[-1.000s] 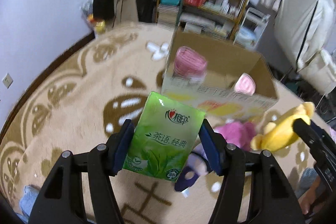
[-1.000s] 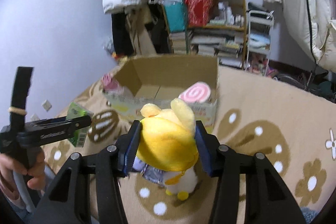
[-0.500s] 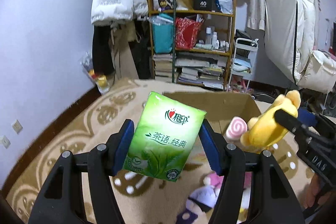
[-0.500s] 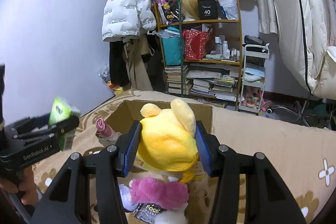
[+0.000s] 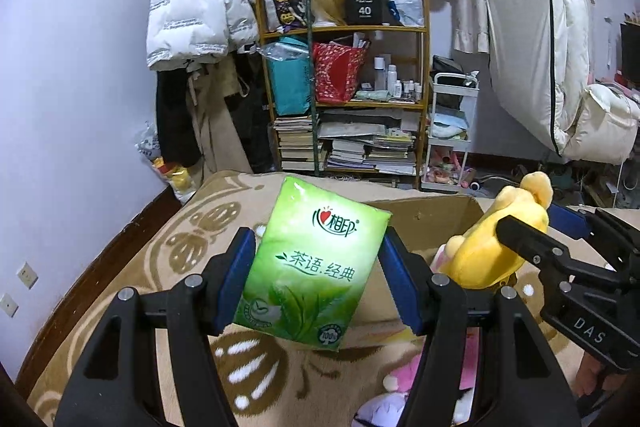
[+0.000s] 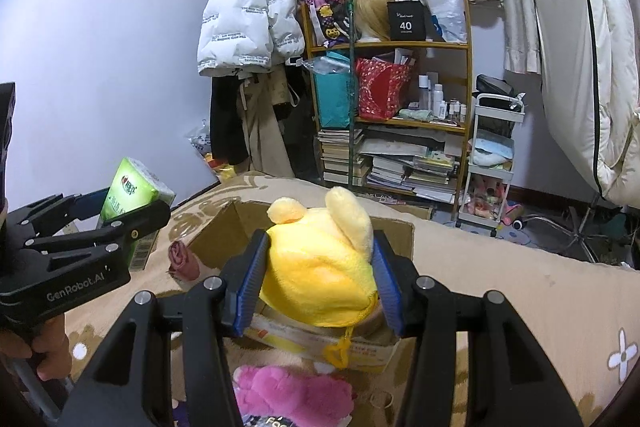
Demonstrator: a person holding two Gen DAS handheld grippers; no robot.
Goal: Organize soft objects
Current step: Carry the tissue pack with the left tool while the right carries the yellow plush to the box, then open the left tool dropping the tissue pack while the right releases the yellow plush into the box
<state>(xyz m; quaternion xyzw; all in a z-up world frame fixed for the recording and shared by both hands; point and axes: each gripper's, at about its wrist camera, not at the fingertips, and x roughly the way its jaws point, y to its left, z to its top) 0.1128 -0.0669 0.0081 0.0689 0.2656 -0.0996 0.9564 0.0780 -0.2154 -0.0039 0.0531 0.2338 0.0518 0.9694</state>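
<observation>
My left gripper (image 5: 316, 275) is shut on a green tissue pack (image 5: 308, 267), held up in the air in front of an open cardboard box (image 5: 424, 223). My right gripper (image 6: 316, 279) is shut on a yellow plush toy (image 6: 320, 271), which hangs over the near wall of the same box (image 6: 224, 227). In the left wrist view the yellow plush (image 5: 496, 243) and the right gripper (image 5: 560, 259) show at the right. In the right wrist view the tissue pack (image 6: 132, 199) and the left gripper (image 6: 120, 227) show at the left. A pink plush (image 6: 292, 395) lies on the carpet below.
A rolled pink cloth (image 6: 182, 259) leans at the box's left outer side. The beige patterned carpet (image 5: 192, 227) spreads around the box. Behind stand a crowded wooden shelf (image 5: 344, 99), a white trolley (image 5: 448, 131) and hanging coats (image 5: 196, 23). A hand (image 6: 44, 347) grips the left tool.
Both grippers have risen and tilted up, each keeping its object. The view went from looking down on carpet and box to facing the shelf. The yellow plush now hangs over the box's near wall.
</observation>
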